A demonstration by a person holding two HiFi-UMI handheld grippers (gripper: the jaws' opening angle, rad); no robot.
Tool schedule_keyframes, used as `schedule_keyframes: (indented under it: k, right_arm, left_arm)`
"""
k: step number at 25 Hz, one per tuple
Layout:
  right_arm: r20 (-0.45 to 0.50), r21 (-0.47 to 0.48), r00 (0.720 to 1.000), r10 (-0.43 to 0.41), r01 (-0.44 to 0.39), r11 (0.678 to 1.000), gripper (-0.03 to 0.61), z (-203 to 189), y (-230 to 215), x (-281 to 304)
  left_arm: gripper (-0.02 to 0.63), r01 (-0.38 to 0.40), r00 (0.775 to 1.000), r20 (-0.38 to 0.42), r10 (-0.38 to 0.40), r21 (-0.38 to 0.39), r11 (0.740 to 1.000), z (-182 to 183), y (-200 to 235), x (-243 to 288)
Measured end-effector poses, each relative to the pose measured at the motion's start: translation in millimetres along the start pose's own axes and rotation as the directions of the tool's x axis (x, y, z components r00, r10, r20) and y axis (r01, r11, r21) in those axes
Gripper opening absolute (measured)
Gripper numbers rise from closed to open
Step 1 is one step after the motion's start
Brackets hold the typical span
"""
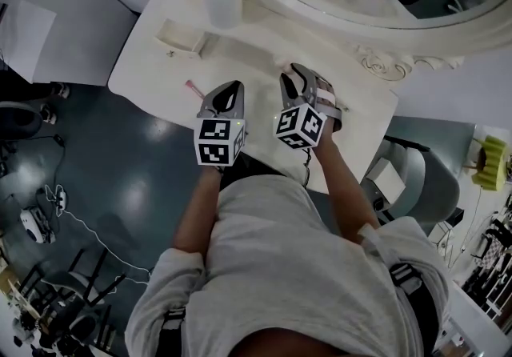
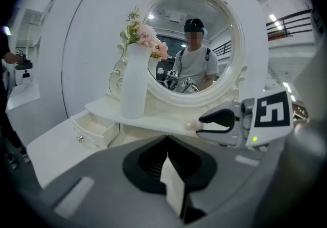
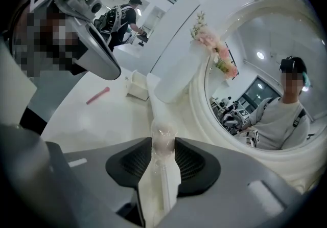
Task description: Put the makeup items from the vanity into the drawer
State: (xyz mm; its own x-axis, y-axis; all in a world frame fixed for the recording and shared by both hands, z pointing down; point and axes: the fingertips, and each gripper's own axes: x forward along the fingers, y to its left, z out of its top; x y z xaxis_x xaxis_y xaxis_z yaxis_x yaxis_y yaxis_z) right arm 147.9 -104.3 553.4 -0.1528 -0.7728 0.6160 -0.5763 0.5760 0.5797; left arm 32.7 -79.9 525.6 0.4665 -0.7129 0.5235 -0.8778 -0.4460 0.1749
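Observation:
A white vanity [image 1: 144, 67] carries a small open drawer [image 1: 181, 37] at its back left. A thin pink stick [image 1: 194, 89] lies near the front edge. My right gripper [image 1: 298, 75] hovers over the tabletop in front of the mirror. In the right gripper view its jaws [image 3: 163, 153] are shut on a small makeup item with a clear, pale pink rounded top [image 3: 163, 137]. My left gripper [image 1: 232, 91] is beside it, just right of the stick. Its jaws [image 2: 166, 140] look shut with nothing between them. The drawer [image 2: 94, 129] is ahead and to its left.
A tall white vase [image 1: 223, 2] with pink flowers stands on the shelf right of the drawer. The oval mirror [image 1: 384, 3] with a carved frame rises behind the tabletop. A chair [image 1: 416, 179] stands to the right, and cables lie on the dark floor [image 1: 64, 211].

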Motion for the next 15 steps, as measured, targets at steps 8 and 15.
schedule_keyframes:
  k: [8, 15]
  right_arm:
    - [0.062, -0.036, 0.997, 0.045, -0.042, 0.998, 0.145, 53.2, 16.5, 20.1]
    - [0.097, -0.063, 0.992, 0.08, -0.074, 0.995, 0.144, 89.7, 32.4, 32.5]
  left_arm:
    - [0.003, -0.049, 0.999, 0.007, 0.049, -0.012, 0.999, 9.8, 45.9, -9.1]
    - [0.002, -0.072, 0.997, 0.001, 0.072, -0.023, 0.997, 12.6, 77.3, -12.5]
